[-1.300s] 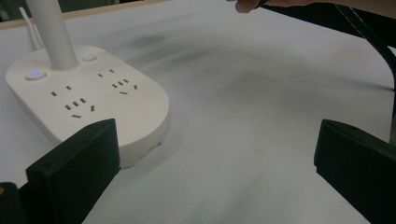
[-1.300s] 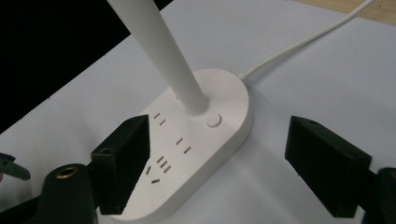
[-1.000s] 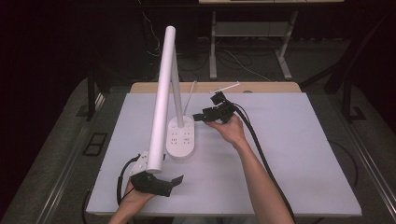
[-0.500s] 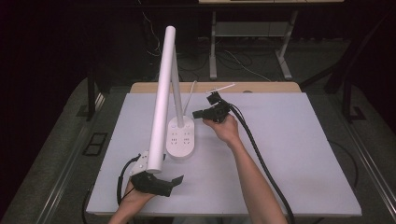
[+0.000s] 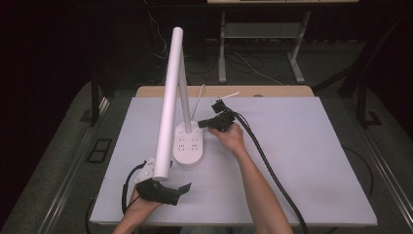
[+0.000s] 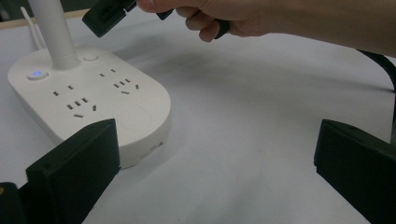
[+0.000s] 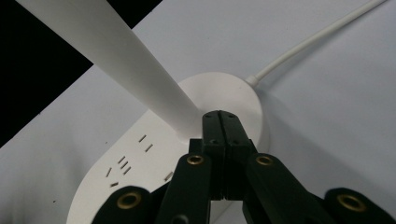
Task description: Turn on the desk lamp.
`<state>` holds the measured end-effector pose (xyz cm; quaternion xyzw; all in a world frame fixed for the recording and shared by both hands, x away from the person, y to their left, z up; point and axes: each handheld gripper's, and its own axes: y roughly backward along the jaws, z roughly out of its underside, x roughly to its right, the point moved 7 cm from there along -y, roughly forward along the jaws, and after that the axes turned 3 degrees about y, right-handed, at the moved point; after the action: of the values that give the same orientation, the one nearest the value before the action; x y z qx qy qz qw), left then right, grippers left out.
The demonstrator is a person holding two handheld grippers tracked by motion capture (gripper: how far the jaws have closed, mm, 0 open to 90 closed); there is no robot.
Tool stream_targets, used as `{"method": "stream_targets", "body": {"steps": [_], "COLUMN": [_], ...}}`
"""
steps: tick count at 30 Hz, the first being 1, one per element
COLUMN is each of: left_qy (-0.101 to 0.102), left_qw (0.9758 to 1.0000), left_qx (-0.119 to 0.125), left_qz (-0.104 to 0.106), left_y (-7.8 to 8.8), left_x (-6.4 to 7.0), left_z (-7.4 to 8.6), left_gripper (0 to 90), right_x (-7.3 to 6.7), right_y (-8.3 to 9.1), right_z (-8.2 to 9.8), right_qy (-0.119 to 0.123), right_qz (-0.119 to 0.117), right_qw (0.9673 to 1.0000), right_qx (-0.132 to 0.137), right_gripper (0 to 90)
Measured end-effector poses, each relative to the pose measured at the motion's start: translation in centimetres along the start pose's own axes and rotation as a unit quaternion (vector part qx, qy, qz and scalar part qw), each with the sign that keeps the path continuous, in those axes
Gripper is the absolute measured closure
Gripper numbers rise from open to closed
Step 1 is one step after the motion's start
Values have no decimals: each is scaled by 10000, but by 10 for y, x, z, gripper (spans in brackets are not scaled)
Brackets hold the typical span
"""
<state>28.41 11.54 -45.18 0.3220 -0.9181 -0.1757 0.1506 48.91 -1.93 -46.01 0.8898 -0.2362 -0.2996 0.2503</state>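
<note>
A white desk lamp stands on an oval base (image 5: pixel 189 146) with sockets in its top, and its long tube head (image 5: pixel 168 107) leans toward the table's front. My right gripper (image 5: pixel 201 124) is shut with nothing in it, its tips just over the base's back end beside the stem (image 7: pixel 140 79). In the right gripper view the jaws (image 7: pixel 223 126) press flat together. From the left gripper view, the right gripper's tip (image 6: pixel 105 16) hovers above a round button (image 6: pixel 89 58); another button (image 6: pixel 36 74) glows blue. My left gripper (image 5: pixel 184 187) rests open at the front left, jaws wide apart (image 6: pixel 215 163).
The lamp's white cable (image 7: pixel 317 42) runs off the base's back toward the table's far edge. A thick black cable (image 5: pixel 265 161) trails from the right gripper across the white table (image 5: pixel 302 156). The tube head hangs over the left gripper's hand.
The right gripper has moved a little left and down, closer to the lamp base by the stem. The left gripper has stayed put.
</note>
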Motion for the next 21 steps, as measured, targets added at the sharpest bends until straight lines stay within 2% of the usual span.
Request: {"method": "stream_targets", "body": {"steps": [5,15,18,21], "left_qy": [-4,7,-6,-5], "left_qw": [10000,10000,10000,10000], "left_qx": [0,11,6,19], "left_qz": [3,7,12,13], "left_y": [0,1,1,1], "left_x": [0,0,0,1], "left_z": [0,0,0,-1], "left_gripper": [0,0,0,0], "right_x": [1,1,0,-3], "right_y": [-7,-17,-19,-20], "right_z": [3,7,8,7], "right_qy": [18,-112,-75,147], "right_qz": [-23,-135,-156,-25], "right_qw": [10000,9998,9998,9999], "right_qx": [-35,-10,9,-4], "right_gripper": [892,892,892,893]}}
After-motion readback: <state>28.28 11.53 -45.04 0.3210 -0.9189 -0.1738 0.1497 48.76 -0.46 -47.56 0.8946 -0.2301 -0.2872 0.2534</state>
